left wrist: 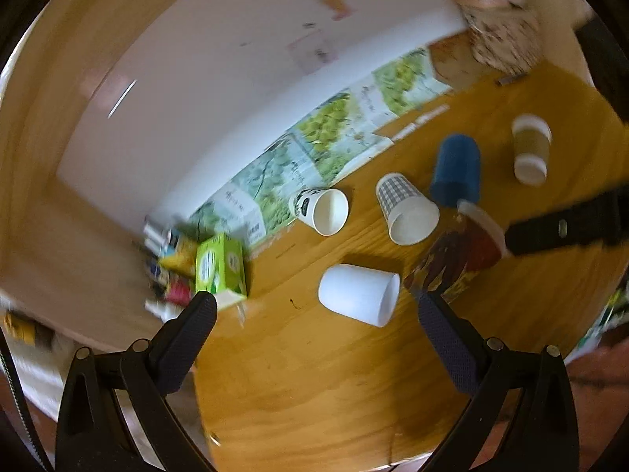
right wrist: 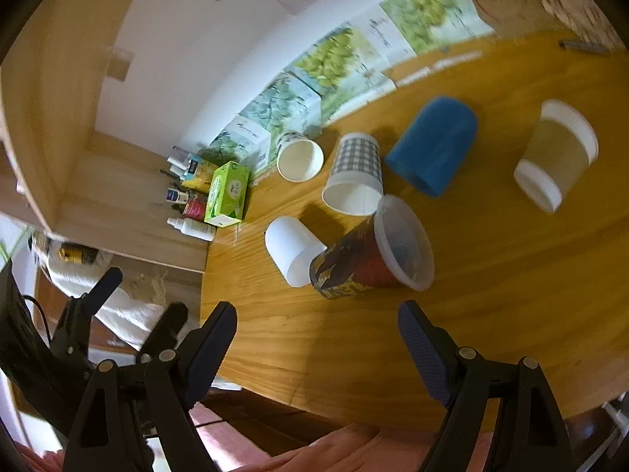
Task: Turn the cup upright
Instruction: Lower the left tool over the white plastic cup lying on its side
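Note:
Several cups lie tipped on a wooden table point(left wrist: 314, 373). A plain white cup point(left wrist: 359, 294) lies on its side just ahead of my open left gripper point(left wrist: 314, 306). Beside it is a red patterned cup point(left wrist: 460, 259), then a checked cup point(left wrist: 407, 208), a white printed cup point(left wrist: 320, 210), a blue cup point(left wrist: 456, 171) and a brown sleeved cup point(left wrist: 530, 149). In the right wrist view my right gripper point(right wrist: 316, 320) is open and empty, just short of the red patterned cup point(right wrist: 373, 255) and the white cup point(right wrist: 293, 249). The right gripper's finger point(left wrist: 566, 230) shows at the right edge of the left wrist view.
A green tissue box point(right wrist: 228, 194) and small bottles point(right wrist: 192, 228) stand at the table's left end by the wall. Printed cartons point(right wrist: 334, 67) line the back edge. The table's near edge point(right wrist: 314, 401) is just below the right gripper. The left gripper point(right wrist: 129, 314) shows at lower left.

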### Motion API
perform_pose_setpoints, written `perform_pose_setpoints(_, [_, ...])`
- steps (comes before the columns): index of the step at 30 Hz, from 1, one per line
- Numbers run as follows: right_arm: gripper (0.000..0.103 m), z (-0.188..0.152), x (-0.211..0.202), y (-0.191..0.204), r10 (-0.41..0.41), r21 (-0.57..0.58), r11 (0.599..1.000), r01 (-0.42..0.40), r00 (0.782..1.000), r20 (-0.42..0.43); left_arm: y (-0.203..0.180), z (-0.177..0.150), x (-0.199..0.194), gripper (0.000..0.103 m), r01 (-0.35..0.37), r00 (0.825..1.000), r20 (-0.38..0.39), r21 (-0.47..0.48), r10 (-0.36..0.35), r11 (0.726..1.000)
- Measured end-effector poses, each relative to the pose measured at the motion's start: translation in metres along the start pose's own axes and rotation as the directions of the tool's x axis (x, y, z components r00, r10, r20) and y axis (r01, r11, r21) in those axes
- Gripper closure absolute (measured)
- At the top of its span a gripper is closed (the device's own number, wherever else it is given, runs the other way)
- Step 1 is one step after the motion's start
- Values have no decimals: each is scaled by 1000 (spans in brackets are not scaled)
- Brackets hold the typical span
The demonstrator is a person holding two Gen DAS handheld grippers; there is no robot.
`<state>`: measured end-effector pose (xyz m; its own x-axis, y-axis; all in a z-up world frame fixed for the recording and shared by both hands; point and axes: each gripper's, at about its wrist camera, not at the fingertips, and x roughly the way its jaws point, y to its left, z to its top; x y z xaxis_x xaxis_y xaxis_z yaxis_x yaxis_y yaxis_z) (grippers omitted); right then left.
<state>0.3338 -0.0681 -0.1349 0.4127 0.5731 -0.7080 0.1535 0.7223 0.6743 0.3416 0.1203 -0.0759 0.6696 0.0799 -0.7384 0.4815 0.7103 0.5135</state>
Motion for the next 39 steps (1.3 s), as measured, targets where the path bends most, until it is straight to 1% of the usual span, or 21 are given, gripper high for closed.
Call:
perform_pose_setpoints(4, [18, -3, 7, 0, 17, 79, 997, -17, 1000, 4, 0, -6, 12, 1, 46, 999, 11, 120, -48, 992])
perform_pose_setpoints(6, [18, -4, 10, 0, 11, 117, 993, -12, 1000, 13, 1, -11, 21, 1, 68, 997, 16, 195, -73, 978])
perform_pose_setpoints(7, [18, -5, 11, 2, 9, 138, 990, -11, 1000, 16, 1, -13, 25, 1, 79, 996, 19, 229, -86, 970])
perform_pose_setpoints(8, [18, -5, 13, 3, 14, 159, 987, -14, 1000, -1, 0, -15, 28, 1, 90, 995, 24, 258, -99, 962])
perform_pose_setpoints(10, [18, -8, 17, 5, -1, 193, 981, -2, 1000, 13, 0, -21, 35, 1, 119, 990, 34, 322, -137, 939])
perform_pose_setpoints(12, [18, -11, 21, 7, -8, 227, 974, 2, 1000, 26, -2, -26, 42, 1, 126, 987, 40, 378, -153, 917])
perform_pose_setpoints(13, [18, -13, 23, 9, -13, 241, 970, 4, 999, 33, -2, -29, 45, 1, 137, 984, 47, 417, -172, 898])
perform_pose_setpoints(14, [18, -15, 24, 10, -19, 255, 967, 8, 999, 40, -3, -30, 47, 1, 142, 982, 52, 438, -183, 888])
perform_pose_setpoints(18, [18, -25, 31, 16, -42, 302, 953, 18, 996, 73, -3, -37, 55, 1, 165, 967, 74, 546, -243, 821])
perform_pose_setpoints(22, [18, -36, 39, 21, -72, 356, 934, 27, 991, 112, -5, -43, 66, 1, 169, 954, 81, 653, -290, 738])
perform_pose_setpoints(23, [18, -38, 41, 22, -78, 371, 928, 28, 990, 121, -6, -44, 71, 1, 170, 951, 77, 682, -301, 712])
perform_pose_setpoints(24, [18, -40, 41, 23, -82, 380, 925, 28, 988, 128, -6, -45, 74, 1, 173, 949, 73, 697, -308, 696])
perform_pose_setpoints(25, [18, -43, 43, 23, -88, 393, 919, 28, 987, 136, -7, -46, 79, 1, 180, 945, 62, 722, -322, 668])
perform_pose_setpoints(28, [18, -50, 46, 23, -106, 430, 903, 30, 982, 156, -9, -48, 91, 1, 192, 933, 45, 776, -356, 601])
perform_pose_setpoints(29, [18, -53, 47, 22, -114, 447, 894, 31, 980, 160, -11, -49, 95, 1, 193, 930, 38, 796, -365, 573])
perform_pose_setpoints(30, [18, -55, 47, 22, -120, 457, 889, 33, 979, 162, -12, -50, 97, 1, 195, 928, 33, 806, -371, 559])
perform_pose_setpoints(33, [18, -62, 50, 20, -141, 497, 867, 37, 974, 174, -14, -53, 106, 1, 224, 911, -1, 841, -412, 492])
perform_pose_setpoints(35, [18, -66, 50, 18, -154, 518, 855, 38, 971, 183, -16, -55, 113, 1, 222, 909, -10, 857, -417, 465])
perform_pose_setpoints(36, [18, -67, 50, 18, -160, 526, 850, 39, 969, 187, -18, -57, 116, 1, 220, 909, -12, 862, -416, 456])
perform_pose_setpoints(38, [18, -70, 51, 17, -167, 538, 842, 38, 967, 193, -21, -59, 124, 1, 228, 909, -27, 867, -415, 444])
perform_pose_setpoints(39, [18, -71, 52, 17, -171, 543, 839, 40, 966, 194, -22, -59, 128, 1, 230, 910, -30, 867, -414, 442])
